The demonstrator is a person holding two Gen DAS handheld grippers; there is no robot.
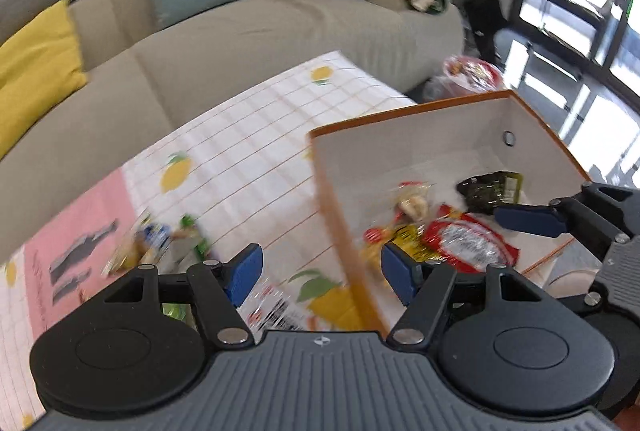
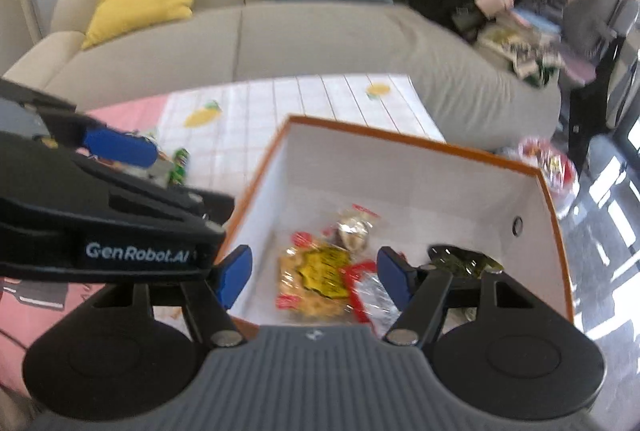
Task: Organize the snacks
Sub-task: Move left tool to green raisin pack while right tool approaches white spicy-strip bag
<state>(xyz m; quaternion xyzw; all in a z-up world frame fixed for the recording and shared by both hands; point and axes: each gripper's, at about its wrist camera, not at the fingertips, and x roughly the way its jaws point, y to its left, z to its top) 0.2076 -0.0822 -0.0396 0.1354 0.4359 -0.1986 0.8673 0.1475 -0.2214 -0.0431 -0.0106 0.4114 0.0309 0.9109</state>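
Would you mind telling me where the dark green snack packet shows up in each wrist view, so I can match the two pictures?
Left wrist: the dark green packet lies inside the box, right of centre, near its far right wall.
Right wrist: the packet lies low right, inside the box, just past the right finger.
Shared landmark: the round hole in the box's right wall, just above the packet.

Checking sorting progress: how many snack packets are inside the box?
4 in the box: yellow packet, red-silver packet, clear wrapped snack, dark green packet. Others may be hidden.
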